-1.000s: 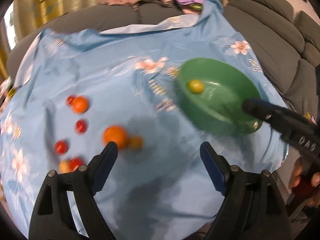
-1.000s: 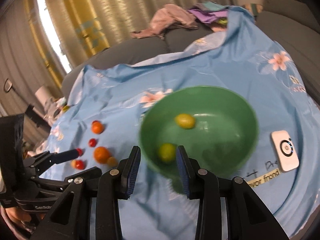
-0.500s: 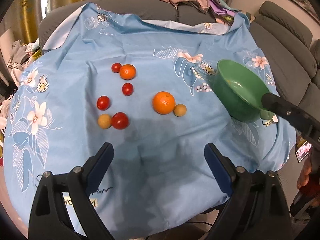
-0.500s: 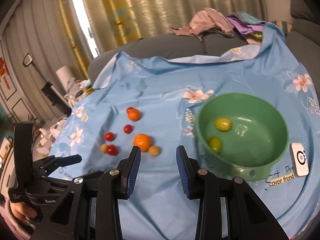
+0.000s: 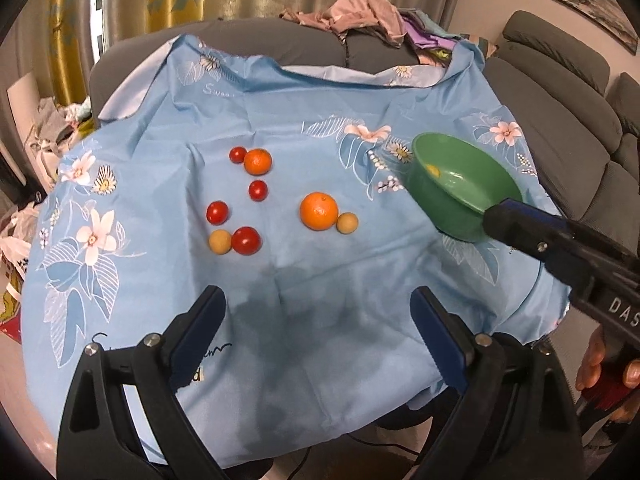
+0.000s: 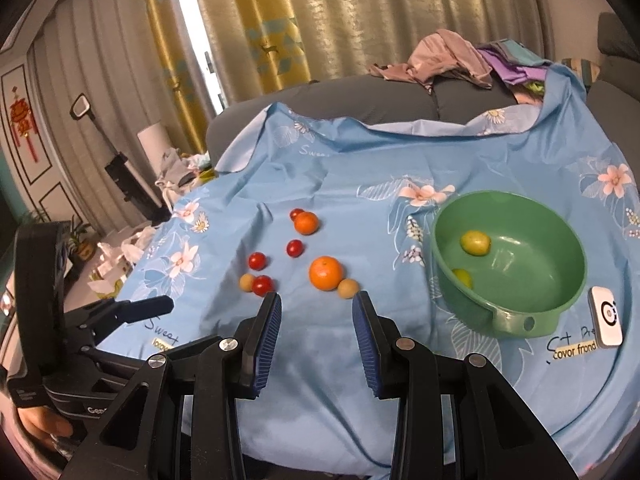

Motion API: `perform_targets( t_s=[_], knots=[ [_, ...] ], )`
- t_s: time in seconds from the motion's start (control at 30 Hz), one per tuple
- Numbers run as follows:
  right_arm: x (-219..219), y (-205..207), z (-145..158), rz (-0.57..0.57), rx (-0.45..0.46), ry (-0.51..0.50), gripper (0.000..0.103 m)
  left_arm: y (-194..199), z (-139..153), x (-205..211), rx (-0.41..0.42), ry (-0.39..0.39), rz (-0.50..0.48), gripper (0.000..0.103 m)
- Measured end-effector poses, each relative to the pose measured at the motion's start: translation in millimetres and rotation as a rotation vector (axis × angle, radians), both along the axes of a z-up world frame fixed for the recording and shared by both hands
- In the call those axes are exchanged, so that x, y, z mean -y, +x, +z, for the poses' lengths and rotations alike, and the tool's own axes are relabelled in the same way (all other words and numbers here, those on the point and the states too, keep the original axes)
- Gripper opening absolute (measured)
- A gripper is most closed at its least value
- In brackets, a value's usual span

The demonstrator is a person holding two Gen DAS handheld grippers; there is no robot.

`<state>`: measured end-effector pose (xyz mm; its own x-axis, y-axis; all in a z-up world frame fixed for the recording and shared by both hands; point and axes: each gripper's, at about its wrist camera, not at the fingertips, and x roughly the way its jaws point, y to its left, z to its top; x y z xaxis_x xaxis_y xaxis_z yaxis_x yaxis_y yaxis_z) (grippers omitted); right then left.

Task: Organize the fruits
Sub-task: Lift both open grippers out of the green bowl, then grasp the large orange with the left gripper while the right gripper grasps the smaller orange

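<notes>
A green bowl (image 6: 516, 256) on the blue floral cloth (image 6: 360, 184) holds two yellow-green fruits (image 6: 475, 242); it also shows in the left wrist view (image 5: 460, 184). Loose on the cloth lie a big orange (image 5: 319, 211) with a tan ball (image 5: 347, 223) beside it, a smaller orange (image 5: 258, 161), several red tomatoes (image 5: 246, 240) and another tan ball (image 5: 220, 241). My left gripper (image 5: 318, 312) is open and empty above the near cloth. My right gripper (image 6: 316, 304) is open and empty, just short of the big orange (image 6: 326, 273).
A small white device (image 6: 606, 316) lies on the cloth right of the bowl. A grey sofa (image 5: 560, 80) with a heap of clothes (image 5: 360, 12) wraps the back and right. Curtains hang behind. Clutter lies on the floor at left (image 6: 120, 252).
Both grippers have pulled back and up from the bowl and fruits, so the whole cloth is in view. The right gripper's jaws have opened wider. A second fruit lies in the bowl.
</notes>
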<state>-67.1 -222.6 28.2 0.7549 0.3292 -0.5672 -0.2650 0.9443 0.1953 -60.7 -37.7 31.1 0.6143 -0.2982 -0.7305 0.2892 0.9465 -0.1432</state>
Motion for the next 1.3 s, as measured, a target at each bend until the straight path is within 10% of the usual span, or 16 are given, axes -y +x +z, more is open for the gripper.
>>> perform_targets(
  t_s=[0.37,0.97,1.3],
  knots=[
    [0,4,-3,0.014,0.014,-0.009,0.037,1,14,0,0.06,-0.014,0.005,0.097],
    [12,83,-54,0.001,-0.148,0.059,0.037,77,-35,-3,-0.069,-0.061,-0.027,0.095],
    [25,109,-58,-0.005,-0.159,0.065,0.038,134,-62,34,-0.108,-0.043,-0.056,0.078]
  ],
)
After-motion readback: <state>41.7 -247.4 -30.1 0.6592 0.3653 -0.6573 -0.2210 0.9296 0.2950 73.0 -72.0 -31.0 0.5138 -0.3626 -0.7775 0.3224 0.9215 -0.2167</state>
